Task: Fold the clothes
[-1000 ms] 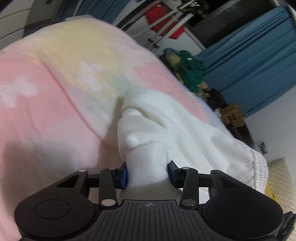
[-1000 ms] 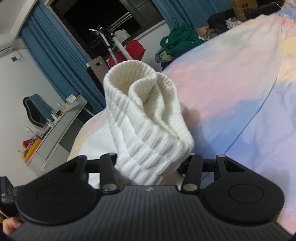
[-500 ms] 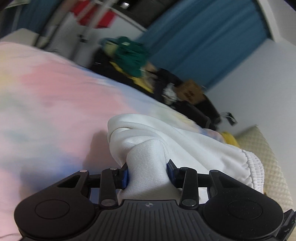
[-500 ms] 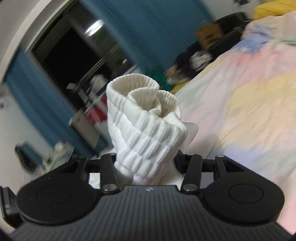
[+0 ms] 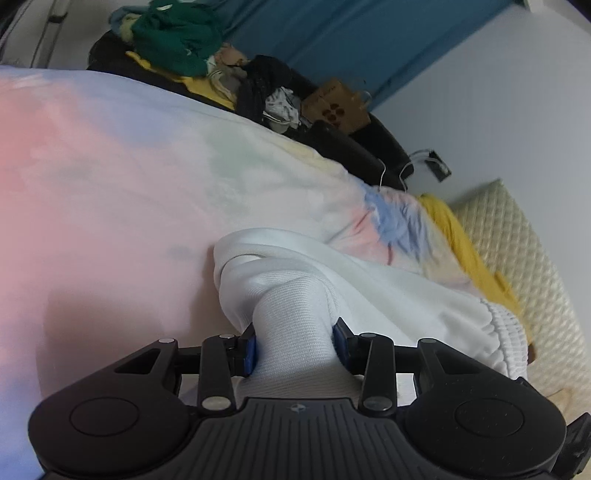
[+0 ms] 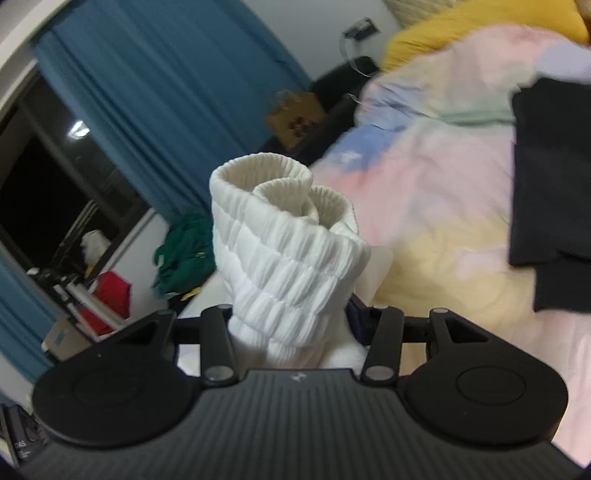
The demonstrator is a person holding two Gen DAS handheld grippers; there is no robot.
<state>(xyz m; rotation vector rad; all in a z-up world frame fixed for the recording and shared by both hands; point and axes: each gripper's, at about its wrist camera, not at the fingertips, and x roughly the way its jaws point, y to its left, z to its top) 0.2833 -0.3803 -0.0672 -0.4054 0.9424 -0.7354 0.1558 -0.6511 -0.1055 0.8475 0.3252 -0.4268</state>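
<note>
A white garment is held up over the pastel bed cover. My left gripper is shut on a bunched fold of its smooth cloth, and the rest trails off to the right towards a gathered hem. In the right wrist view the garment's ribbed white band stands curled up out of my right gripper, which is shut on it. The right gripper's pads are hidden behind the ribbed cloth.
Black folded clothes lie on the bed cover at the right. A yellow cloth and a quilted headboard are at the bed's head. Beyond the bed are a pile of clothes, a cardboard box and blue curtains.
Both grippers have swept sideways across the bed with the white garment still gripped. The views have turned from the bed's middle and the window towards the headboard, the yellow cloth and the black clothes.
</note>
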